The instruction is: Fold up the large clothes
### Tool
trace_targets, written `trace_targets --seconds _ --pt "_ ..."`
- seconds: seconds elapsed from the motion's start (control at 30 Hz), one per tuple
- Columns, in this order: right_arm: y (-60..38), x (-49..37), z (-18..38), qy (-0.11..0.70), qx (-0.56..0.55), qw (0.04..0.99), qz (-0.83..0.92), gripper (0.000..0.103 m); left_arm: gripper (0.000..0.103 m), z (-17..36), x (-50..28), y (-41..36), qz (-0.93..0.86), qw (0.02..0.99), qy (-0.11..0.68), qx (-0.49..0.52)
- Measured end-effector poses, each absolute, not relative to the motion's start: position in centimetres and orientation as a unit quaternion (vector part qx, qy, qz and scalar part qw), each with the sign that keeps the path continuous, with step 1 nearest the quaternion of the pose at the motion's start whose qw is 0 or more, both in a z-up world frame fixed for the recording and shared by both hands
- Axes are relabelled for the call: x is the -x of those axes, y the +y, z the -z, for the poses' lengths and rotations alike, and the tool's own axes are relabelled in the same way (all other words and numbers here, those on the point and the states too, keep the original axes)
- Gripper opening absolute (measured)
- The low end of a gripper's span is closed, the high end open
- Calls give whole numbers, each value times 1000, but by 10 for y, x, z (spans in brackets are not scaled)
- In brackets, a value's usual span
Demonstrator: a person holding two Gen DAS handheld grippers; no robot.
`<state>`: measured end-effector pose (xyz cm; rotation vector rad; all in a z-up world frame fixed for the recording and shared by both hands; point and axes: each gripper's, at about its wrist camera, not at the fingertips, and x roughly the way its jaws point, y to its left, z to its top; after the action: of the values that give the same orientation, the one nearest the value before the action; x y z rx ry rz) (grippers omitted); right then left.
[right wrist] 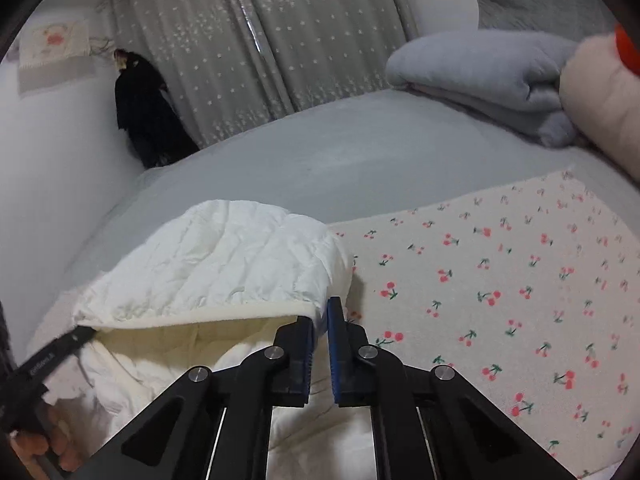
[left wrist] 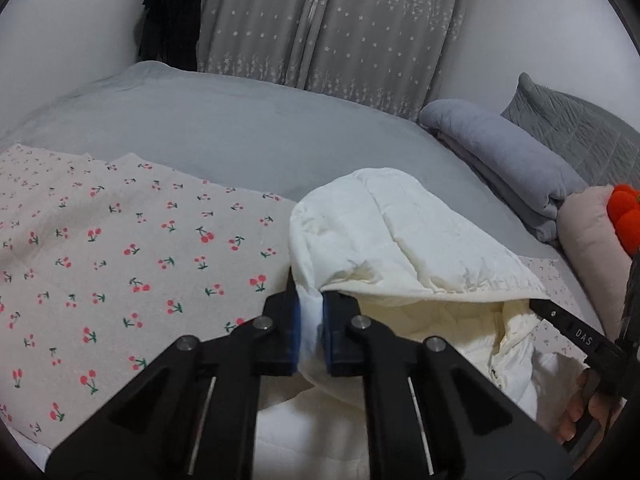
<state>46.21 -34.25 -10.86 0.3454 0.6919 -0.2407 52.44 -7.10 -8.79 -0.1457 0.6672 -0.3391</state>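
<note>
A white padded jacket lies on the bed with its hood (left wrist: pixel 400 232) lifted toward me, the cream lining showing underneath. My left gripper (left wrist: pixel 310 312) is shut on the hood's left rim, with white fabric pinched between the blue pads. One of the right gripper's black fingers (left wrist: pixel 576 332) reaches the hood's right rim. In the right wrist view, the right gripper (right wrist: pixel 320 320) is shut on that rim of the hood (right wrist: pixel 224 260). A thin fold of fabric sits between its pads. A finger (right wrist: pixel 60 346) of the left gripper shows at the far side.
A cherry-print cloth (left wrist: pixel 120 260) (right wrist: pixel 500 280) lies under the jacket on the grey bed sheet (left wrist: pixel 240 128). A folded grey blanket (left wrist: pixel 500 160), a quilted pillow (left wrist: pixel 568 120) and a pink cushion (left wrist: pixel 592 232) sit at the right. Star-print curtains (left wrist: pixel 320 20) and dark hanging clothes (right wrist: pixel 140 108) stand behind the bed.
</note>
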Motion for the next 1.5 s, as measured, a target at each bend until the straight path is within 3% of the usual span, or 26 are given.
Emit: trace_targets --seconds 0.13,0.27,0.37,0.47,0.53,0.57,0.6,0.63,0.67,0.7,0.87,0.93,0.97,1.03,1.1,1.23,1.5 --pt "-374 -472 151 409 -255 869 114 5 12 126 -559 -52 152 876 438 135" --pt "-364 -476 148 414 -215 875 127 5 13 128 -562 -44 166 868 441 160" --pt "-355 -475 140 404 -197 886 116 15 34 119 -557 -53 193 868 433 148" --pt "-348 -469 131 396 -194 891 110 24 45 104 -551 -59 206 874 417 144" --pt "-347 -467 125 391 -189 894 108 28 58 96 -546 -59 207 879 406 136" --pt "-347 -465 123 391 -188 895 108 33 67 92 -544 -59 203 881 407 130" --pt "-346 -462 121 393 -190 893 107 45 71 89 -543 -60 200 881 411 124" --pt "-347 -460 118 393 -194 893 105 53 72 85 -546 -61 202 879 416 119" --pt "-349 -457 113 392 -200 892 100 68 73 83 -546 -60 203 876 424 111" --pt "-350 -453 108 390 -206 893 94 74 73 77 -544 -60 202 874 429 107" --pt "-348 -440 68 312 -218 921 82 74 73 42 -520 -58 203 910 347 102" --pt "-338 -437 60 270 -190 941 80 66 73 34 -508 -64 216 928 289 90" --pt "-332 -439 61 260 -171 947 76 56 71 35 -506 -69 227 932 272 80" --pt "-321 -448 70 267 -142 951 68 46 57 45 -510 -81 249 931 259 63" --pt "-315 -460 80 285 -126 948 64 33 37 62 -522 -91 248 922 294 46" --pt "-314 -471 99 320 -124 937 61 25 19 93 -547 -95 204 902 379 26" --pt "-334 -488 139 409 -151 896 81 23 18 114 -564 -80 182 879 437 60"
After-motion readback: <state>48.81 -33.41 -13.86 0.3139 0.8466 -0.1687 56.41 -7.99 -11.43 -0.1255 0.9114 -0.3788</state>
